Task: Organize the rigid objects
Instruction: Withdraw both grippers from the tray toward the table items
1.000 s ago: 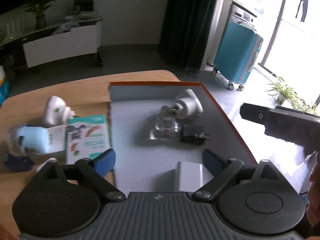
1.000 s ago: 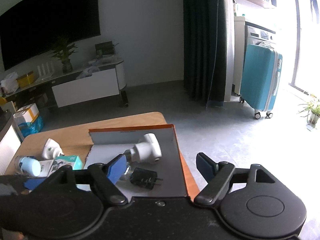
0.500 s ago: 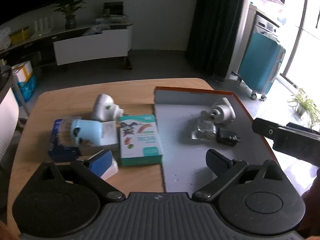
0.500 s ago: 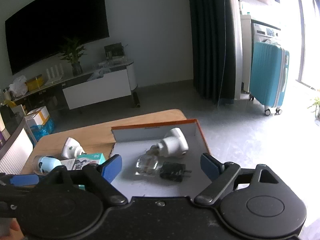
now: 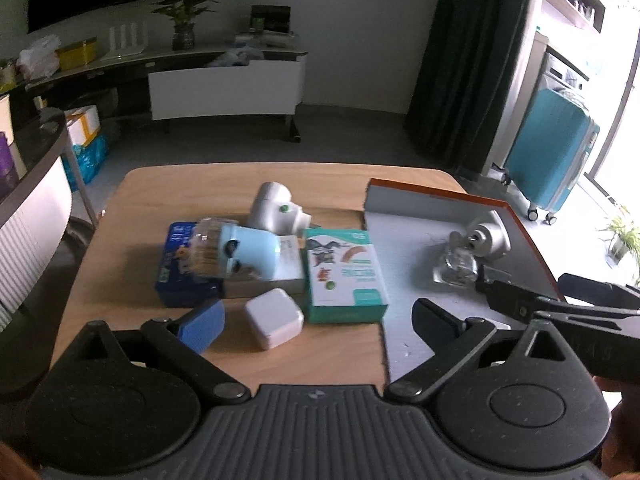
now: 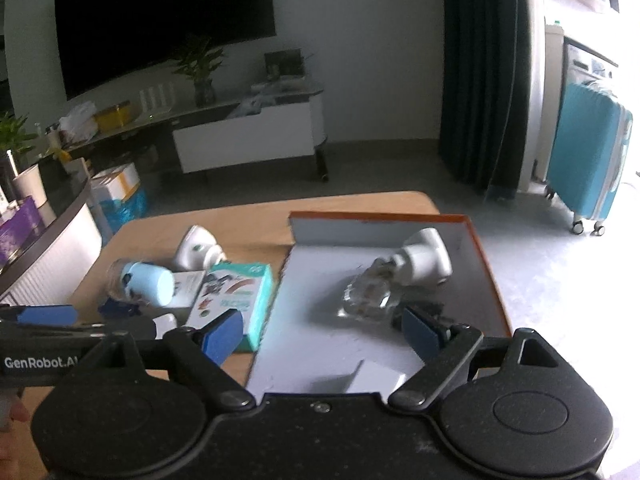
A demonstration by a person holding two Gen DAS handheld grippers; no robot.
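My left gripper (image 5: 320, 324) hangs open above the wooden table, with a white square charger (image 5: 274, 322) lying loose below and between its fingers. Beyond it lie a teal box (image 5: 344, 276), a light blue device (image 5: 240, 254) on a blue box (image 5: 180, 264), and a white plug-in unit (image 5: 276, 212). My right gripper (image 6: 322, 334) is above the grey orange-rimmed tray (image 6: 380, 216); its jaws are opening with nothing gripped. The tray holds a glass bottle (image 6: 368, 296), a white plug-in unit (image 6: 426, 260), a black adapter (image 6: 424, 308) and a white block (image 6: 372, 376).
The tray takes up the table's right part, close to its right edge. A teal suitcase (image 5: 552, 152) stands on the floor to the right, and a low white TV cabinet (image 5: 224, 88) stands behind the table. The right gripper's body (image 5: 560, 304) crosses the tray's near corner.
The left gripper has swung left from over the tray to the loose items on the table. The right gripper's jaws have spread wider, and its view has drawn back over the tray.
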